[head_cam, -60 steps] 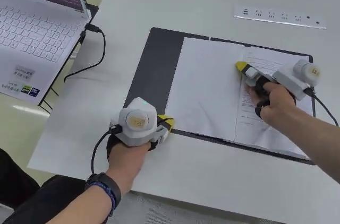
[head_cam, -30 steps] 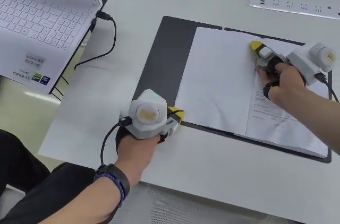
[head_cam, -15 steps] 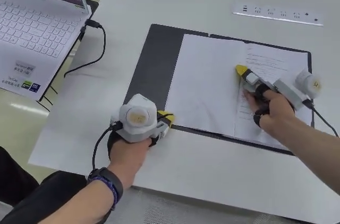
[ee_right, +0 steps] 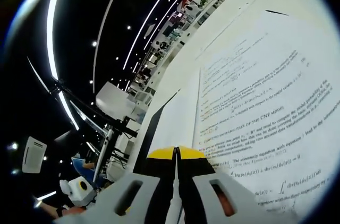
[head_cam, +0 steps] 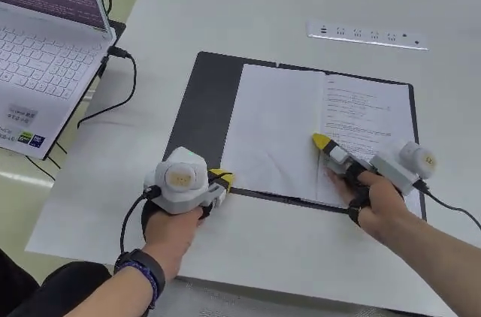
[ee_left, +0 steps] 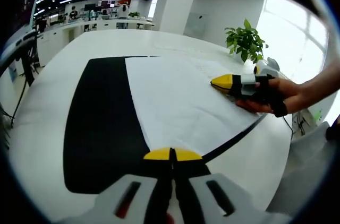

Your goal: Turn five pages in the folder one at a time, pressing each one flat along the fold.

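The folder (head_cam: pixel 201 107) lies open in the middle of the head view on a white table (head_cam: pixel 248 1), its black cover bare on the left. A blank turned sheet (head_cam: pixel 274 125) is spread over the left half and a printed page (head_cam: pixel 368 114) is exposed on the right. The fold (head_cam: pixel 322 110) runs down between them, and the right gripper (head_cam: pixel 322 141) is laid on its lower part. Its yellow tips are brought together with nothing between them, which is confirmed in the right gripper view (ee_right: pixel 176 153). The left gripper (head_cam: pixel 223 177) is set at the folder's lower edge, left of centre. Its jaws are likewise closed and empty over the black cover in the left gripper view (ee_left: pixel 171 154). At least one sheet is judged to be turned, and its pressing along the fold appears to be under way. How many of the five pages are done cannot be told, so further turns are probably left. A laptop (head_cam: pixel 45 39) is seen at the upper left and a power strip (head_cam: pixel 367 35) at the upper right.
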{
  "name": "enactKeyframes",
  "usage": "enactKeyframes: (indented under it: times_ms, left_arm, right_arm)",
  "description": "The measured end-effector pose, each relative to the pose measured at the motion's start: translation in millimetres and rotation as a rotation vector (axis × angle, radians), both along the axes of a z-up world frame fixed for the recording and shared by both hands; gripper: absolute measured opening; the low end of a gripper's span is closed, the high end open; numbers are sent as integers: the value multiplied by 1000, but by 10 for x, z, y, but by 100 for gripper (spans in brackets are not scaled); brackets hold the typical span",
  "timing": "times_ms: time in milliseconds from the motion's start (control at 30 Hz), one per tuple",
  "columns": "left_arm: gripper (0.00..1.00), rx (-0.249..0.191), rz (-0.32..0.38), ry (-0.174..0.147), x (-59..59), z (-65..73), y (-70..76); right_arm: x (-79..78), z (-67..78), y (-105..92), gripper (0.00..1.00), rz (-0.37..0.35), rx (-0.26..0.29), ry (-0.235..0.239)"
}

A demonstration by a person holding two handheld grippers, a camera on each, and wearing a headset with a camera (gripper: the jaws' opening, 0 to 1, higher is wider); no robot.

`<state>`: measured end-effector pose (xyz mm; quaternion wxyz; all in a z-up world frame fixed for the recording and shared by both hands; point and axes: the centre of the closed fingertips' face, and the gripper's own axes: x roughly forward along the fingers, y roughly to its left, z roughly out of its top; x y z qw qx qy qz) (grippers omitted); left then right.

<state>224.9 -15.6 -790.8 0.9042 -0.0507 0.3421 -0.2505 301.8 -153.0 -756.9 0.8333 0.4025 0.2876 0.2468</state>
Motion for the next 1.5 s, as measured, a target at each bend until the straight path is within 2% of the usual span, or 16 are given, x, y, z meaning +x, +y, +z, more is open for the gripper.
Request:
enactKeyframes:
  times_ms: [333,767,1067,1300,1500]
  left_arm:
    - [0,4,-11,0,-8,-8,2]
    - [0,6,-10,-15,-22,-1,-4]
    - [0,7,-12,-18,-20,-3,-1]
    - [0,3,-8,-17,-23,-2,-2]
    - [0,3,-9,-16,-26,1,1]
  right_arm:
    - [-279,-23,15,0,18,-2,14]
    - [-509,-158,-74,0,25,-10,25]
    - [-595,-222,-102,0,13,0,35]
    - [-677,-216,-109,0,8,9,40]
    - [-722,-212,-120,0,-24,23,45]
